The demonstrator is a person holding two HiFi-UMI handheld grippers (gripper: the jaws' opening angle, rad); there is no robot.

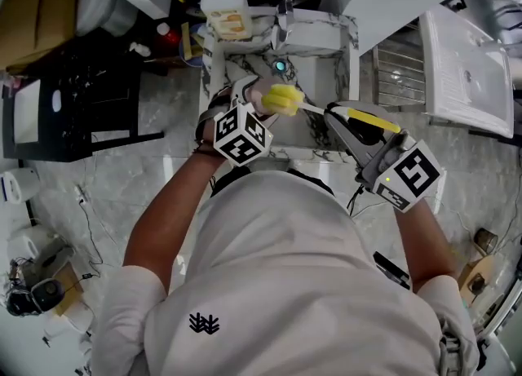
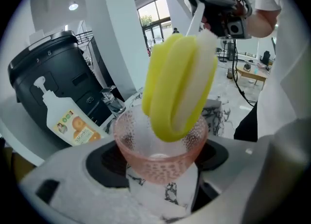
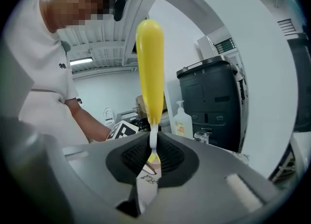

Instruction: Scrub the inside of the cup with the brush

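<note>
Your left claw [image 2: 158, 163]: clenched on the sides of the pink cup [image 2: 146, 140], held over the marble sink [image 1: 351, 48]. Your right claw [image 3: 152, 157]: grasping the thin handle of the brush [image 2: 177, 87], its yellow sponge head at the cup's mouth. Soap bottle [image 2: 65, 121]: behind the sink.

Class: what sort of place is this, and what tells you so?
Probably a kitchen wash-up corner: a marble-patterned sink with a faucet, a pump bottle beside it, and a metal drying rack alongside.
</note>
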